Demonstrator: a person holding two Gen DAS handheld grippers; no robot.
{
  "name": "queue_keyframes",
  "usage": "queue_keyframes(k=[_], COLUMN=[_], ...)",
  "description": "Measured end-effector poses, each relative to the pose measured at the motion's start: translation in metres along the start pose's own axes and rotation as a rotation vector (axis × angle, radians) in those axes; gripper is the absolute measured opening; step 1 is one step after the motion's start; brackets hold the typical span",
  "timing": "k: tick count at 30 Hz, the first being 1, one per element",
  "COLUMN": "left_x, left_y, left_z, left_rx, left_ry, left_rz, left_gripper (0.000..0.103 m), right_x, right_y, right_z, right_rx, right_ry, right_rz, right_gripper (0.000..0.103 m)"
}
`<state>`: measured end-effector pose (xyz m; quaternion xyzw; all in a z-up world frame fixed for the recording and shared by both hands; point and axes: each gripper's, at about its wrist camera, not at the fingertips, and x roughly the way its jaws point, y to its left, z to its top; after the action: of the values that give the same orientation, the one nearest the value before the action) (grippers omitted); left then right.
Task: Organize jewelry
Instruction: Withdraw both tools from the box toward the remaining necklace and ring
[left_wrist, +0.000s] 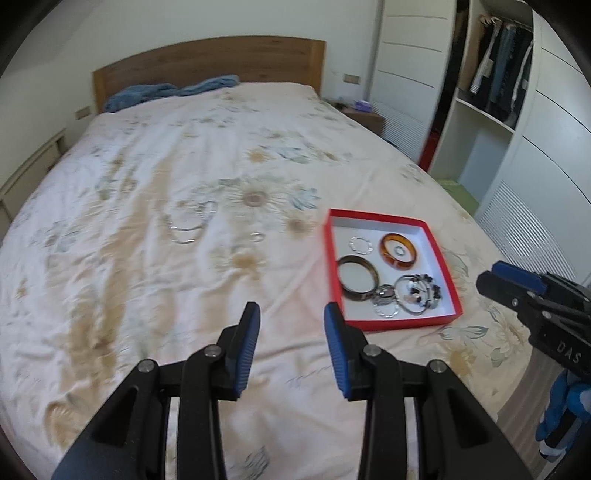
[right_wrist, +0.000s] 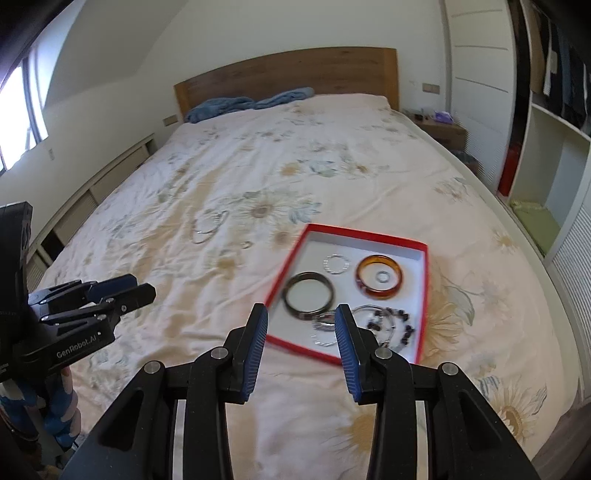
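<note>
A red box with a white inside lies on the bed and holds an amber bangle, a dark bangle, a thin silver ring bracelet and a heap of beaded and metal bracelets. Silver bangles and a small ring lie loose on the bedspread left of the box. My left gripper is open and empty, left of the box's near corner. My right gripper is open and empty over the box's near edge.
The flowered bedspread covers the whole bed. A blue blanket lies by the wooden headboard. A nightstand and an open wardrobe stand to the right. A window is on the left.
</note>
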<state>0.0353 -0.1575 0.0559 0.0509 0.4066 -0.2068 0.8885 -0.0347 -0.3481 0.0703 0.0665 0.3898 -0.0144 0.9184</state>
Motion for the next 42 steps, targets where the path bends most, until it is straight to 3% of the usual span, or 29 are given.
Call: queue_keyframes(k=[3,15,28,37,39,41,42], left_x=[-0.017,-0.05,-0.016,0.008,0.009,0.012,0.014], left_y=[0.01,0.049,0.089,0.095,0.095,0.094,0.094], left_z=[-0.006,-0.026,-0.029,-0.03,-0.03,-0.03,-0.03], left_rx=[-0.025,-0.075,-0.144,-0.154,-0.149,-0.141,-0.137], left_ry=[-0.023,-0.063,-0.008,0.018,0.02,0.02,0.02], left_rz=[0.031,0.111,0.157,0.191,0.194,0.196,0.198], left_gripper=[0.042,0.042,0.042,0.042,0.042,0.042,0.042], right_x=[-0.009,-0.014,0.034,0.064,0.068,0.072,0.073], right_y=[0.019,0.076,0.096,0.093,0.092,0.09,0.09], right_z=[-0.004,-0.02,-0.015,-0.014,-0.015,-0.017,-0.017], right_rx=[-0.022,-0.078,-0.098,-0.085,-0.075,-0.063,-0.059], right_ry=[-0.003,0.014,0.073,0.112,0.119,0.124,0.123], right_rz=[0.01,0.041,0.084,0.106,0.11,0.115,0.116], right_gripper=[0.042,0.042,0.042,0.042,0.045,0.062,0.065])
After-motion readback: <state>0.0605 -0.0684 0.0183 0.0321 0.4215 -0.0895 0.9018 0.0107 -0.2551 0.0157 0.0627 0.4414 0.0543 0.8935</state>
